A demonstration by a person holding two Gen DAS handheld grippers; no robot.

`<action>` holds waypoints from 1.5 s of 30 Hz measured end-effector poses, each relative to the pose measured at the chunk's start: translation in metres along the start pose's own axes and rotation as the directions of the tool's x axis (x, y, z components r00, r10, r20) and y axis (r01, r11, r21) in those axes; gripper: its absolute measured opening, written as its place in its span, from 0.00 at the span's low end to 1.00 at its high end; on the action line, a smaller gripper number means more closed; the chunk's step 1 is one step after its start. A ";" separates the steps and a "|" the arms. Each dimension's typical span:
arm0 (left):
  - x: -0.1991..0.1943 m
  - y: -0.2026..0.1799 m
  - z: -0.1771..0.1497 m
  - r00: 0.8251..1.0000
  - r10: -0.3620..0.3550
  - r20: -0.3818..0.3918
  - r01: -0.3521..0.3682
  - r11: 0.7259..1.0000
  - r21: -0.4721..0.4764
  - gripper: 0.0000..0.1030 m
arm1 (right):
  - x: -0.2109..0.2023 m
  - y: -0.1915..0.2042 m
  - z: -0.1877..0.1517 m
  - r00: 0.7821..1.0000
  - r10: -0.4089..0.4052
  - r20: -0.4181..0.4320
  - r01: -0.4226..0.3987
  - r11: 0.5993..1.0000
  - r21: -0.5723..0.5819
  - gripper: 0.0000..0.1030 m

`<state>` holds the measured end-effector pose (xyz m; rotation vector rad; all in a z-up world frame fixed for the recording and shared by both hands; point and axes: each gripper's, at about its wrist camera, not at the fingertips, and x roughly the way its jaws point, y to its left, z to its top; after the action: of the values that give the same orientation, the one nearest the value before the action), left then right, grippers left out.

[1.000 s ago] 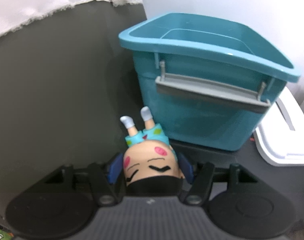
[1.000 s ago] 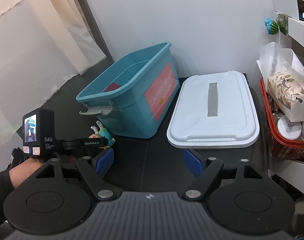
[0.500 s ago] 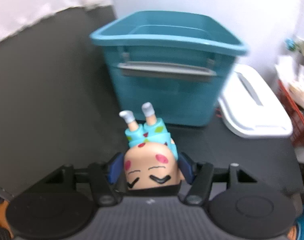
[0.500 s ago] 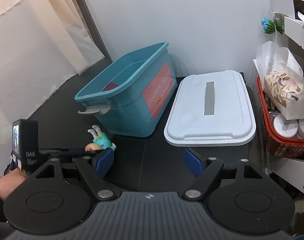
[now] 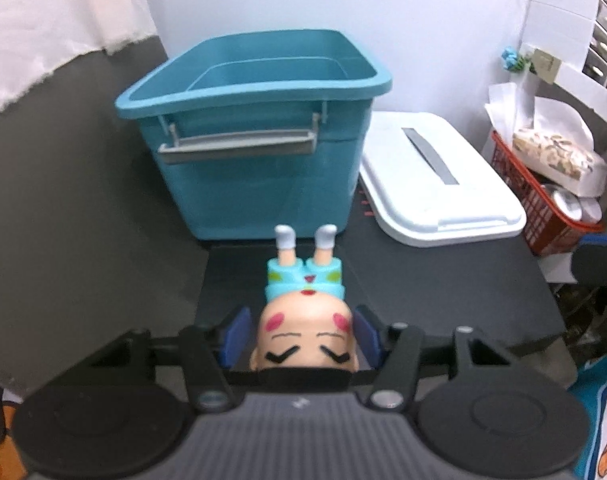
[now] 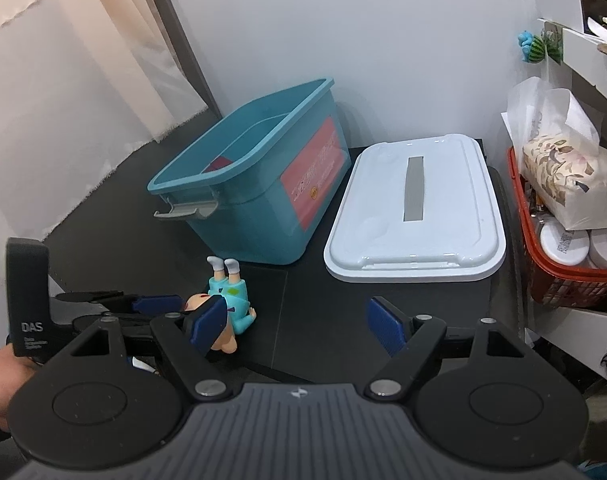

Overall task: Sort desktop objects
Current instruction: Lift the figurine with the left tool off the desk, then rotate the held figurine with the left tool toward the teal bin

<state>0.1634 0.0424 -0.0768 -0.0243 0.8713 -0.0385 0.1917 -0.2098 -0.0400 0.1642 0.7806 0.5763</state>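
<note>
Black desk (image 6: 315,320) against a white wall.
Upside-down doll figure (image 5: 305,312), feet toward the teal bin (image 5: 259,128), clamped by the head in the left claw (image 5: 303,334) just short of the bin's grey handle (image 5: 239,146); white lid (image 6: 415,208) flat beside the bin; right claw (image 6: 299,326) spread wide, gripping nothing.

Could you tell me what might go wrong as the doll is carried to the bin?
The left gripper pinches the doll only by its round head, body hanging free, so it may twist or slip out. The bin has a tall rim and a jutting handle; the doll's feet could catch there if not raised enough.
</note>
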 end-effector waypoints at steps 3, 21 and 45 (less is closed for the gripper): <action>-0.003 0.010 -0.005 1.000 0.008 -0.004 -0.008 1.000 -0.010 0.62 | 0.004 0.000 -0.001 1.000 0.000 0.000 0.000 1.000 -0.001 0.79; 0.031 0.015 -0.015 0.999 -0.048 0.012 0.048 0.996 -0.077 0.65 | 0.028 0.012 -0.004 1.000 0.015 0.007 -0.015 0.999 -0.032 0.79; 0.035 -0.029 -0.011 0.931 -0.359 -0.066 0.349 0.822 0.449 0.61 | 0.073 -0.004 -0.001 0.998 -0.038 -0.042 0.037 0.999 -0.016 0.52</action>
<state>0.1767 0.0119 -0.1102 0.2550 0.8085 -0.5942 0.2346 -0.1732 -0.0872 0.1236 0.8181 0.5517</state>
